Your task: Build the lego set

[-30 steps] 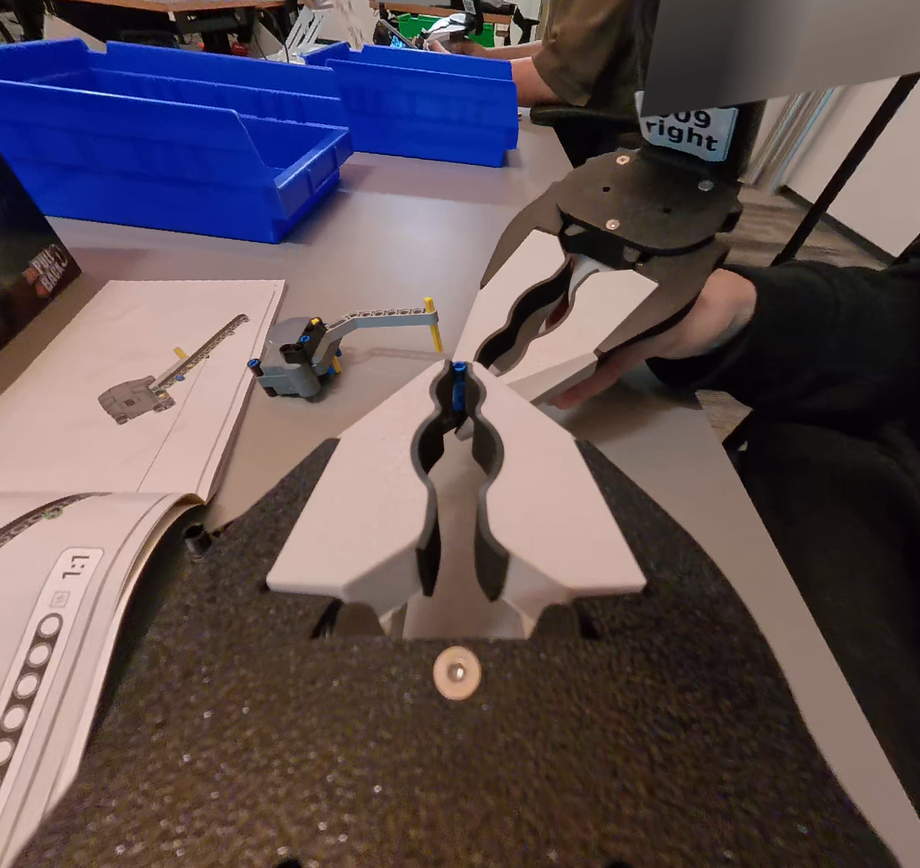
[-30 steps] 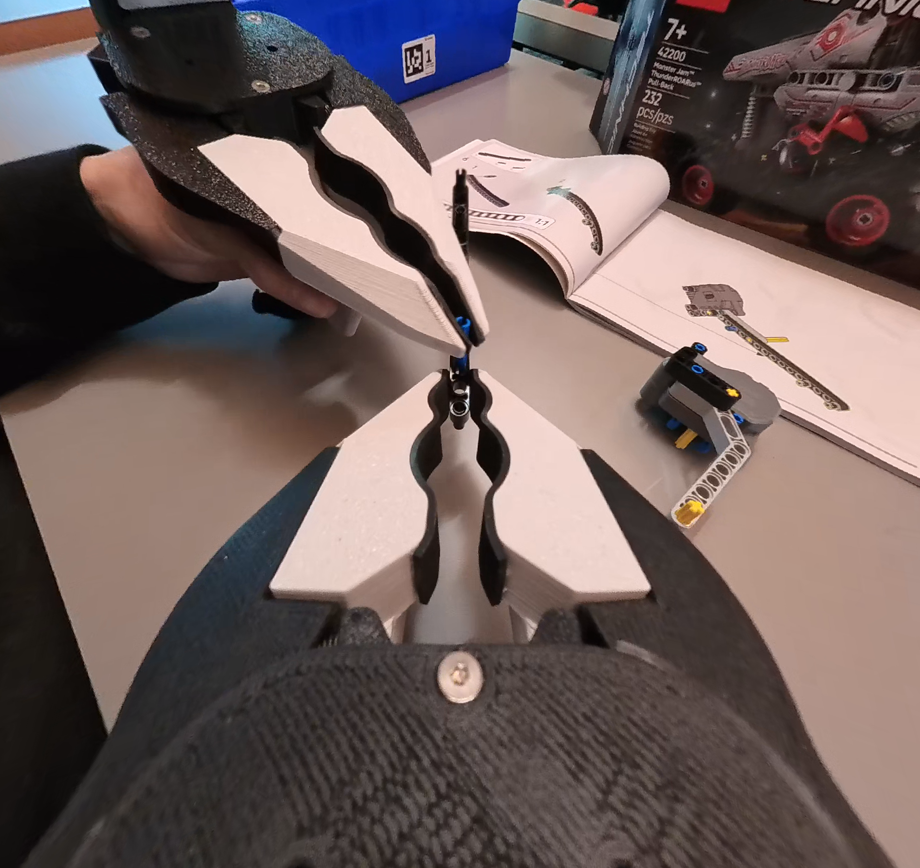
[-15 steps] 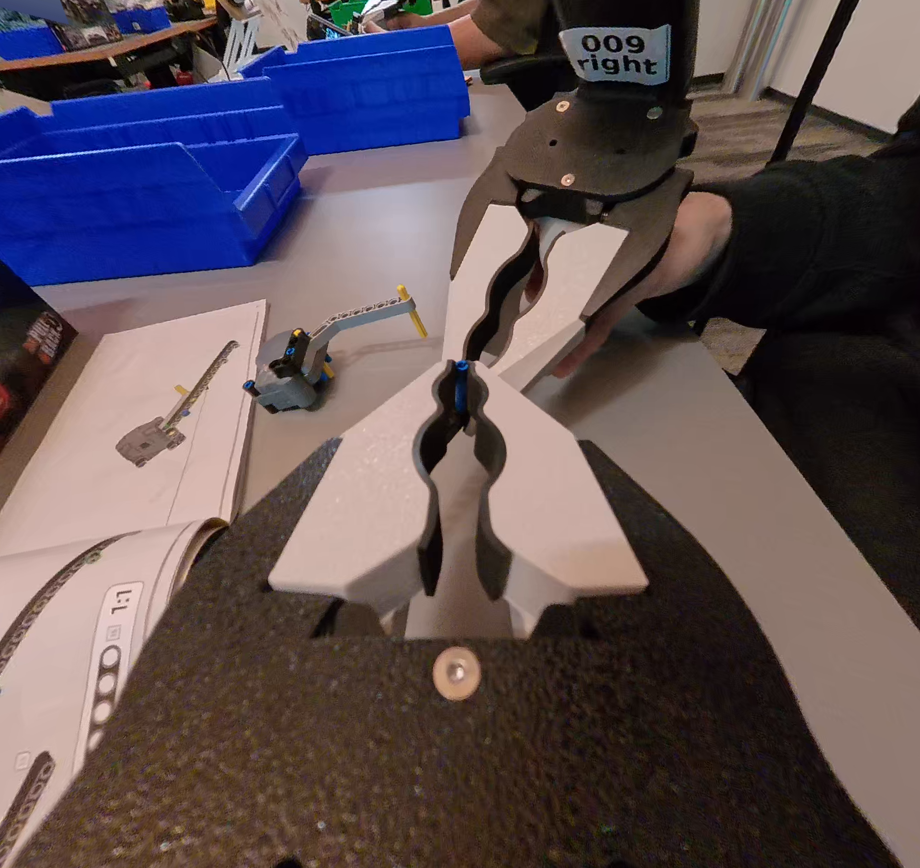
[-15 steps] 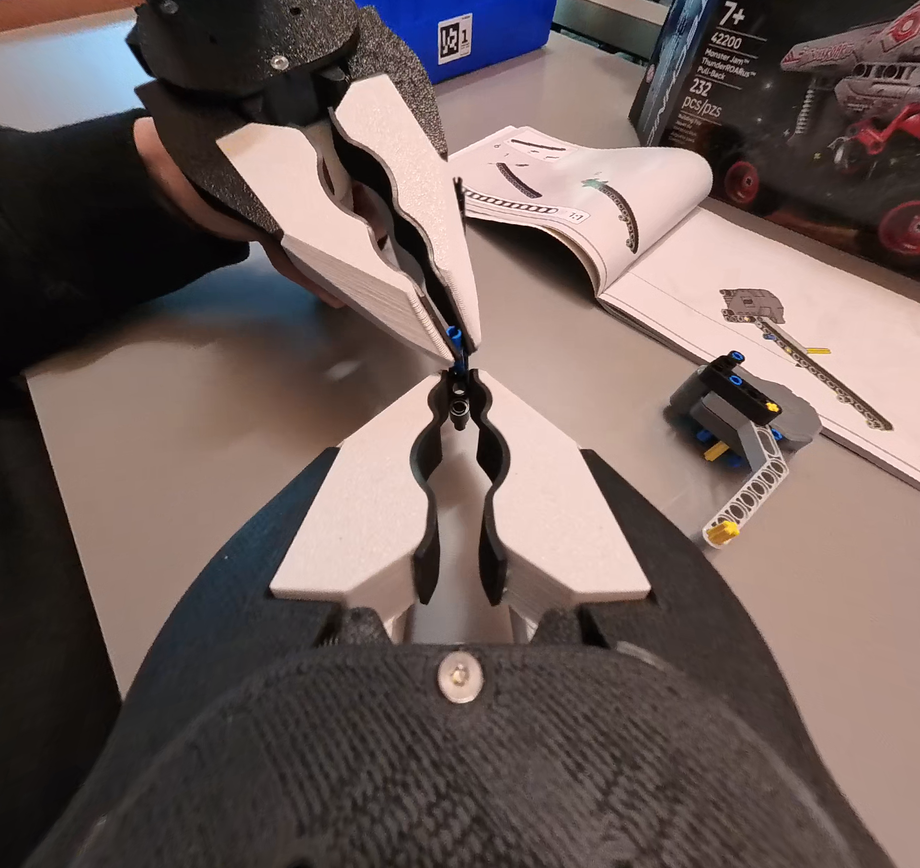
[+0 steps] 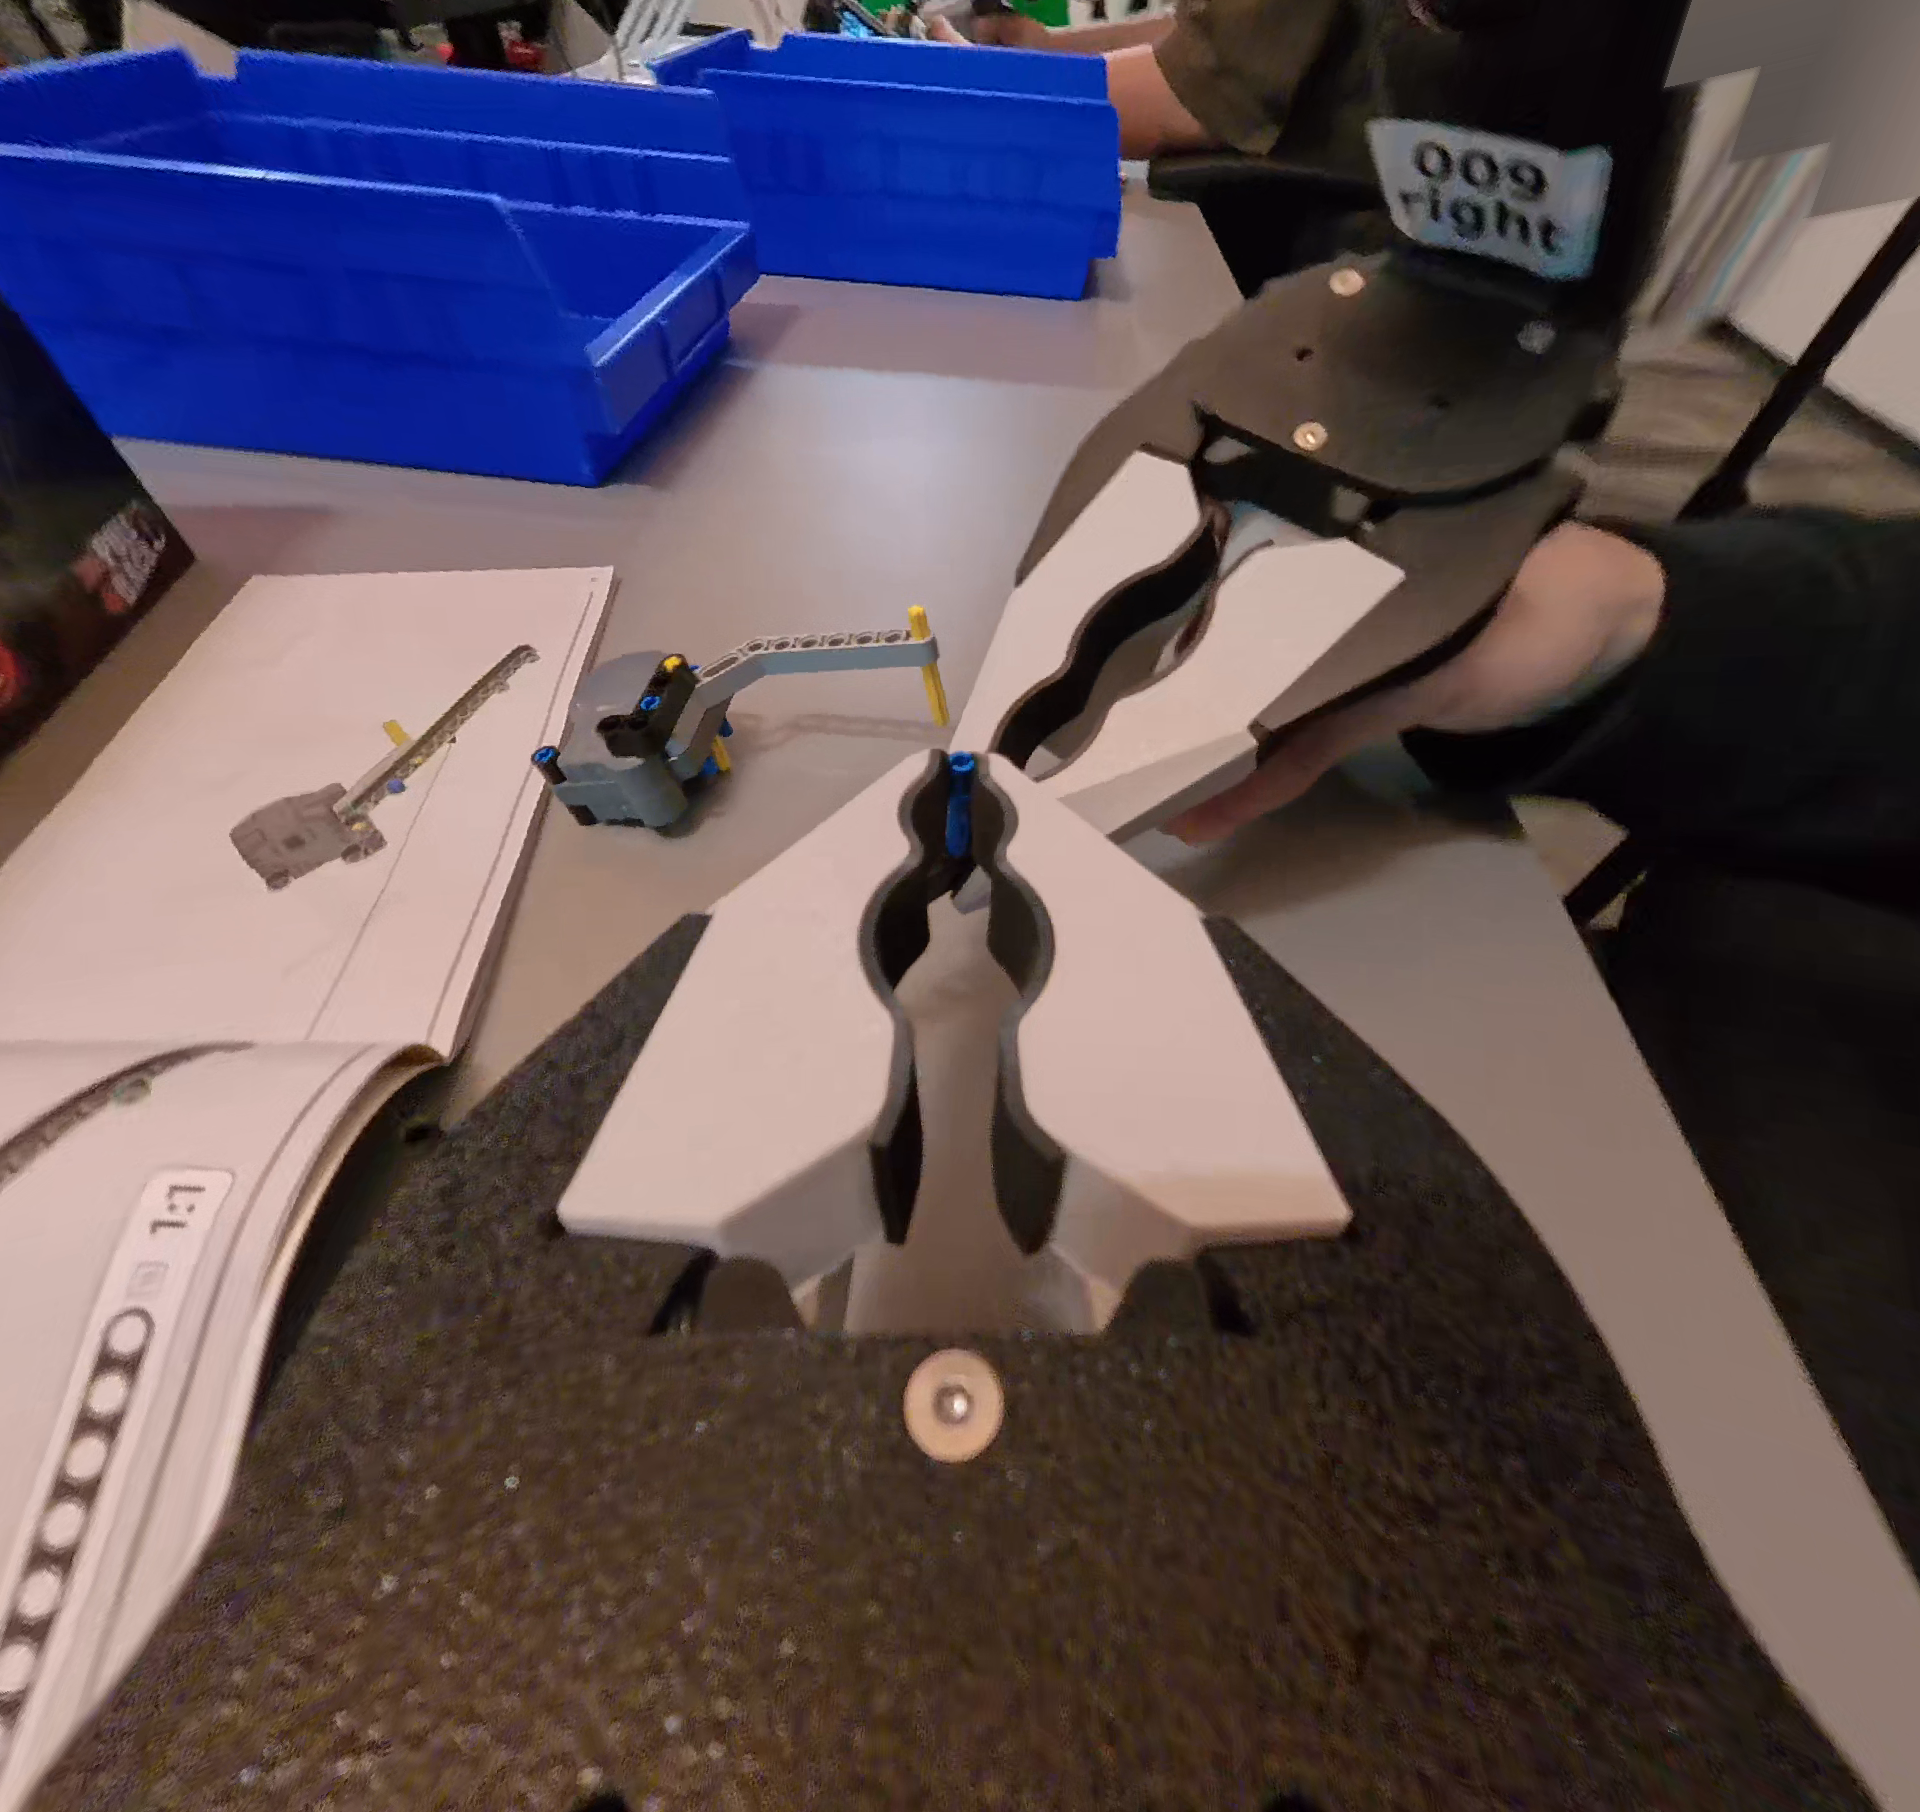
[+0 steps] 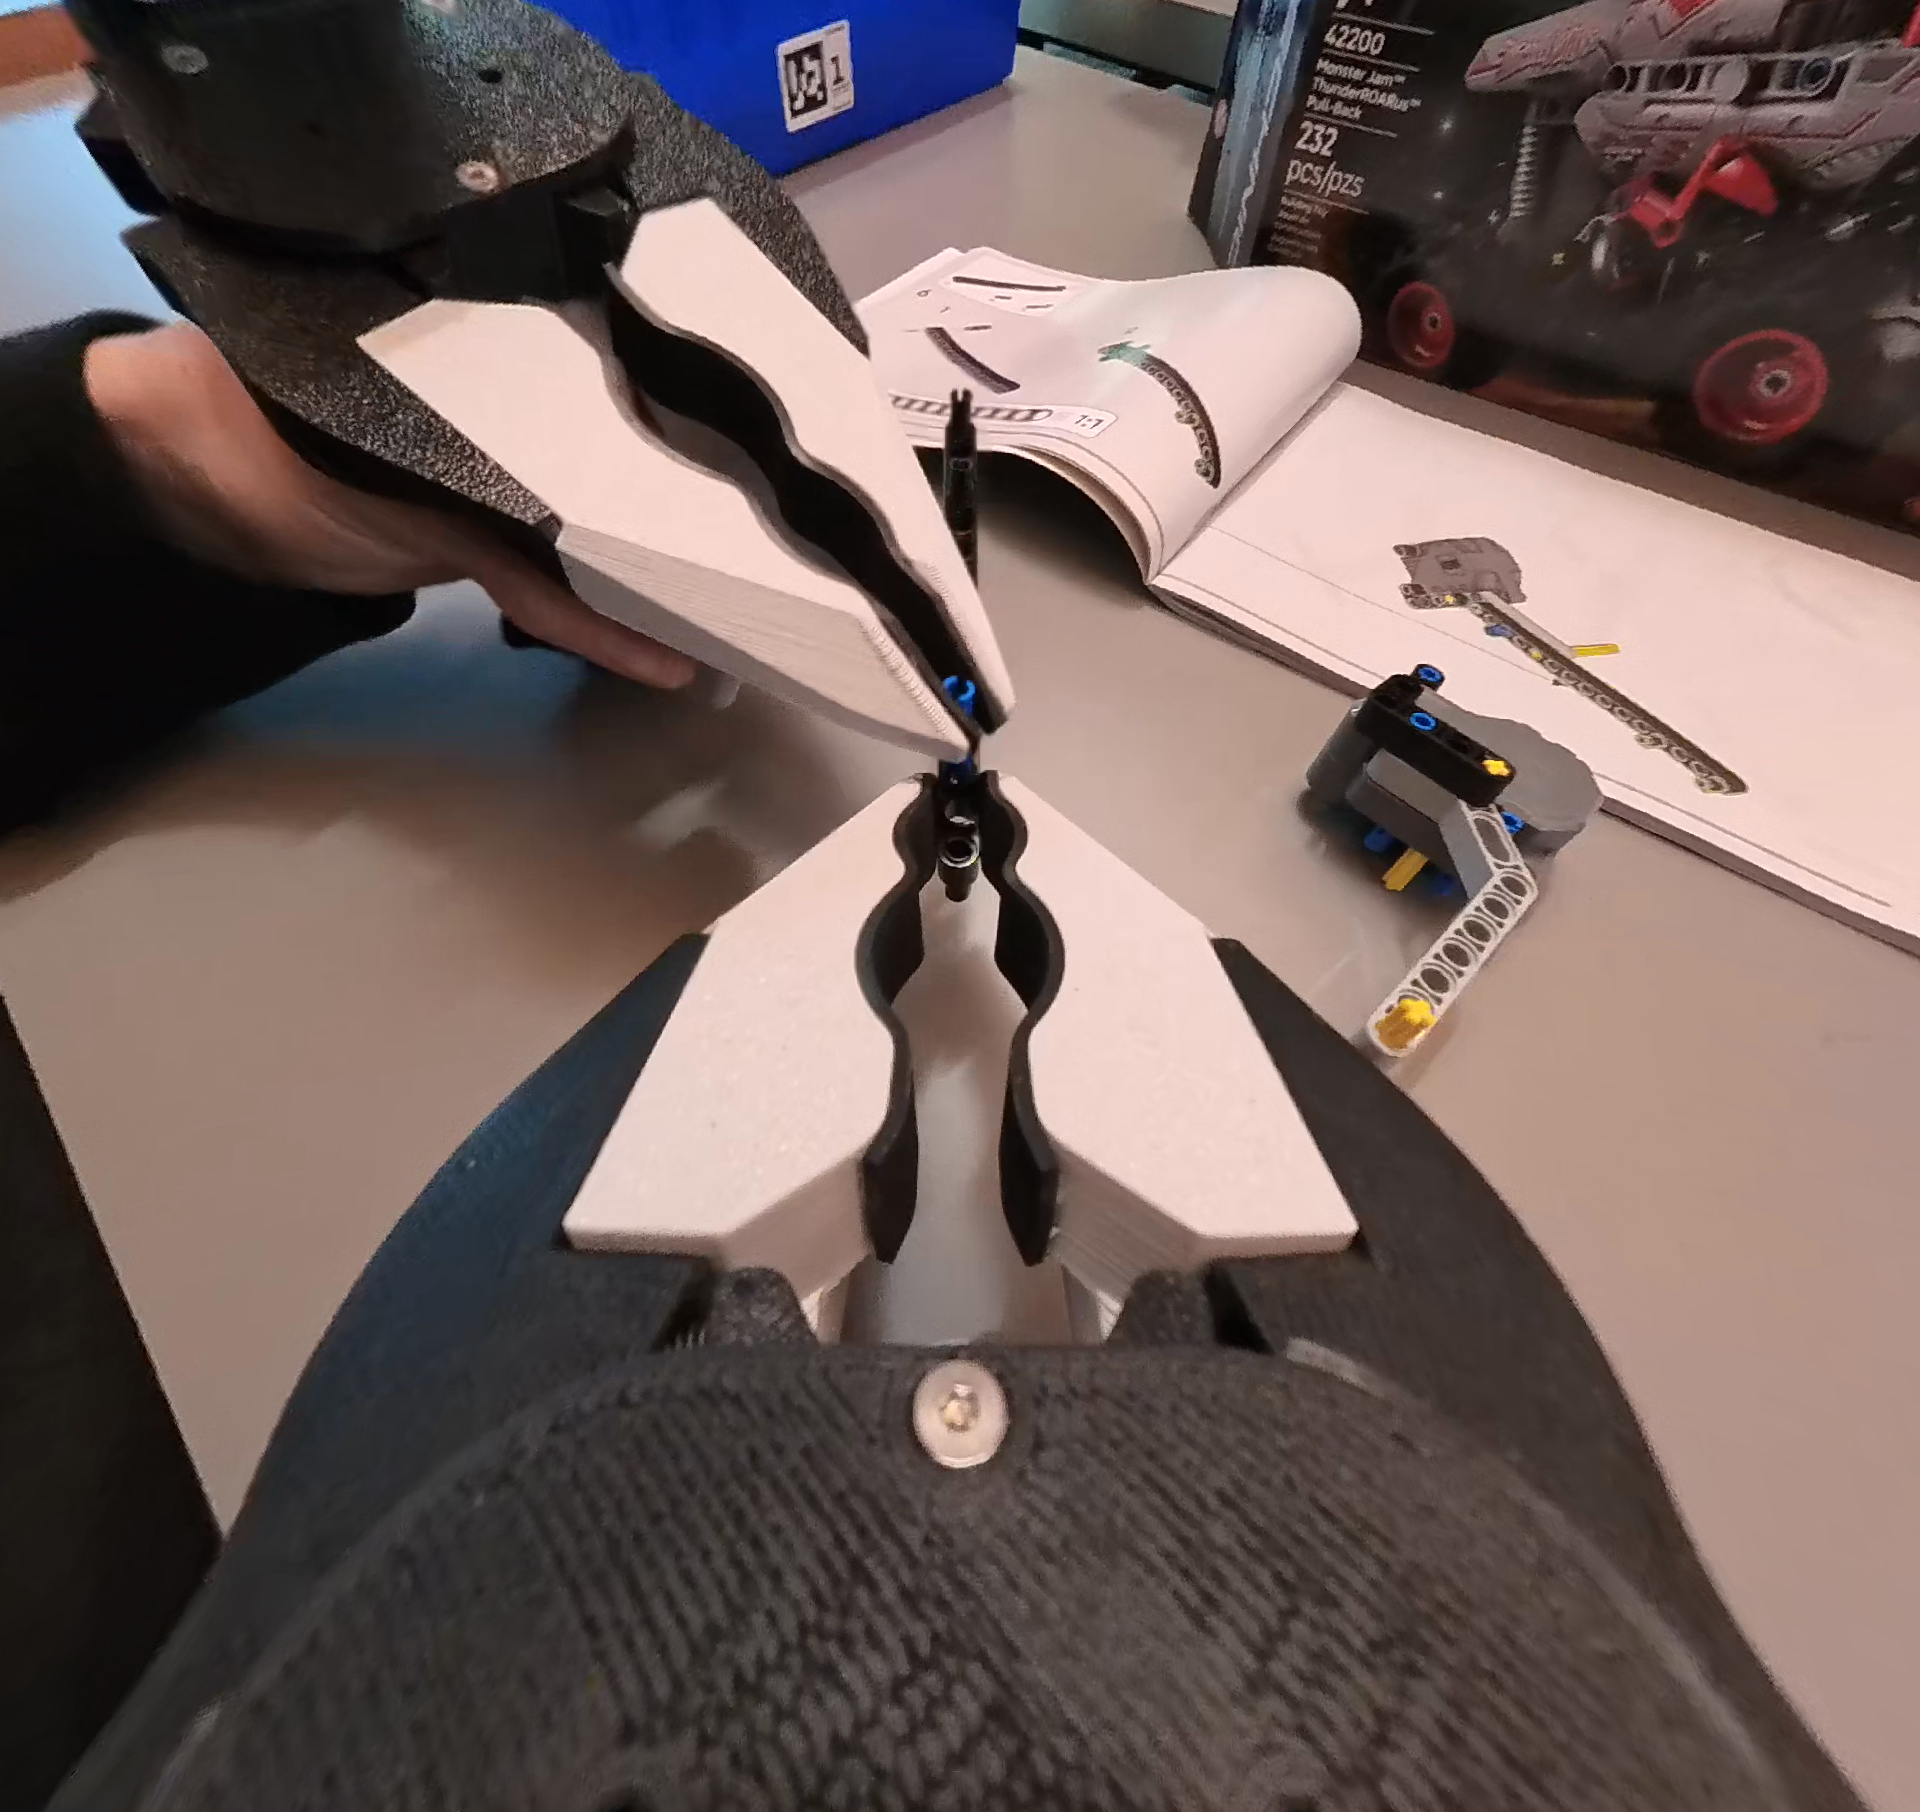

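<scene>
1. Both tools meet tip to tip above the tabletop (image 5: 852,474): the left tool (image 5: 958,786) is clamped on a blue pin (image 5: 958,796), and the right tool (image 6: 958,812) is closed on a small black connector (image 6: 958,843).
2. Joining these two bits looks like the step in hand.
3. Only a small grey assembly (image 5: 665,734) with a long beam stands built, beside the open instruction booklet (image 5: 301,796), so most of the set seems left.
4. Blue bins (image 5: 416,308) and the set box (image 6: 1621,152) sit well apart, leaving room, though the tabletop's edge is near on the right tool's side.
</scene>
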`<action>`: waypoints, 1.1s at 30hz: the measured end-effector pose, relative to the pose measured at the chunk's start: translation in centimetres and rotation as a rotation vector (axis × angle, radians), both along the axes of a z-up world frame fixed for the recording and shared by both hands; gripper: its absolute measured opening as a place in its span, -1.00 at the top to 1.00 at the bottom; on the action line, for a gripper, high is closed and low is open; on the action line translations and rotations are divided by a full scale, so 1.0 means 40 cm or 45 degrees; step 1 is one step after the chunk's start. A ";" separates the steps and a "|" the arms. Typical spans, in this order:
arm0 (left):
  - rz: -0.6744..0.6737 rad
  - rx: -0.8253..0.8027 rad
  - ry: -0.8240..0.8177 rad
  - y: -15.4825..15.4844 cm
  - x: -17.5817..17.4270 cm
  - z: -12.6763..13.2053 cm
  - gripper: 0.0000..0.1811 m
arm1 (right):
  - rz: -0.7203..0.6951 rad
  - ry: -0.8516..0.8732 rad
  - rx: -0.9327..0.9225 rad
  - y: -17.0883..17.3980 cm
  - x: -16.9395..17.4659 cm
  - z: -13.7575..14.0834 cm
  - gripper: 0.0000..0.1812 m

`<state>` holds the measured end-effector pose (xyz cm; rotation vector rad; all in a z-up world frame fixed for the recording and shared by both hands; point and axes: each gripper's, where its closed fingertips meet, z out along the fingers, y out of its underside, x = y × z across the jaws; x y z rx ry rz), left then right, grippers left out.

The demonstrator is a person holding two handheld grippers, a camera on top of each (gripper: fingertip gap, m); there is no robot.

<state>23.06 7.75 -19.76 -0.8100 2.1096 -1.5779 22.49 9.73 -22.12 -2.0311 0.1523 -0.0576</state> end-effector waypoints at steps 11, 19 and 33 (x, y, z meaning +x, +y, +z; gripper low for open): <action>-0.064 0.124 0.073 -0.003 -0.021 -0.045 0.99 | 0.075 0.005 -0.134 0.004 -0.027 -0.042 0.95; -0.011 -0.102 0.189 -0.008 0.000 -0.018 0.98 | 0.038 0.045 -0.032 0.002 -0.013 -0.012 0.95; -0.056 -0.288 0.085 0.004 -0.009 0.042 0.98 | 0.057 0.174 0.175 0.004 -0.019 0.044 0.95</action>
